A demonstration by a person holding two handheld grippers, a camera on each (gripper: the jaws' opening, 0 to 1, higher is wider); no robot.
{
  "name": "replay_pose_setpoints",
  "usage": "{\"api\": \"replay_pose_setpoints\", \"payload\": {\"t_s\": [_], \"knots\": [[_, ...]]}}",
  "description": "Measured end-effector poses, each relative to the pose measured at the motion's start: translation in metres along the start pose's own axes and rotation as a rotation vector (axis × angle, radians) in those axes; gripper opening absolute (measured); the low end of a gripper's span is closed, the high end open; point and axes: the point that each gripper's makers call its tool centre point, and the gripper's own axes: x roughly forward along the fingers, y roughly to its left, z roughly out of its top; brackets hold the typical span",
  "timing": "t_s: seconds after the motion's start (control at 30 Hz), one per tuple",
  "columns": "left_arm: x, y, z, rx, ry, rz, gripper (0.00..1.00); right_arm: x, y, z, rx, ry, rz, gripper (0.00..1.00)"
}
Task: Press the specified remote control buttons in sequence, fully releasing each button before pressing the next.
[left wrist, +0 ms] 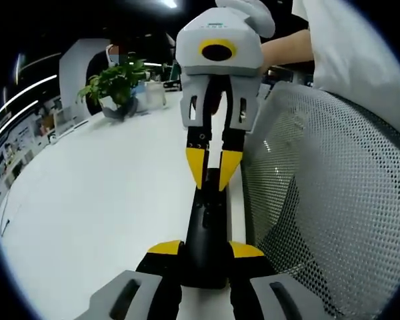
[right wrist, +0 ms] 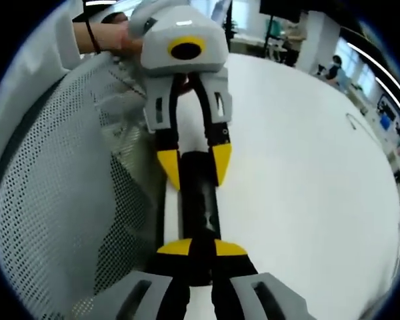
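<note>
Both pairs of jaws were closed on the remote control point(left wrist: 207, 233), one from each end: my left gripper point(left wrist: 207, 252) clamped the near end in the left gripper view, my right gripper point(right wrist: 201, 250) the opposite end. I held it at the edge of the white table point(left wrist: 107, 200), beside a mesh chair back point(left wrist: 320, 200). I couldn't tell whether any button was pressed, so I judged the sequence unstarted. One potted plant point(left wrist: 117, 87) stood far off.

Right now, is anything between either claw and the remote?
Nothing visible. Both claws already close on the black remote: the left claw at one end, the right claw at the other, over the white table's edge beside a mesh chair back.
</note>
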Motion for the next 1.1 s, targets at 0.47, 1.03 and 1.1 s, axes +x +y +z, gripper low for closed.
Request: {"api": "replay_pose_setpoints", "payload": {"t_s": [0.47, 1.03, 1.1], "knots": [[0.0004, 0.0002, 0.0002, -0.003, -0.002, 0.003, 0.25, -0.0009, -0.0017, 0.0039, 0.029, 0.004, -0.04, 0.07], [0.0004, 0.0, 0.0002, 0.001, -0.001, -0.001, 0.25, 0.005, 0.0004, 0.004, -0.039, 0.16, 0.003, 0.04], [0.0007, 0.0002, 0.0004, 0.0, -0.002, 0.001, 0.25, 0.0052, -0.0014, 0.0049, 0.049, 0.139, -0.012, 0.04]]}}
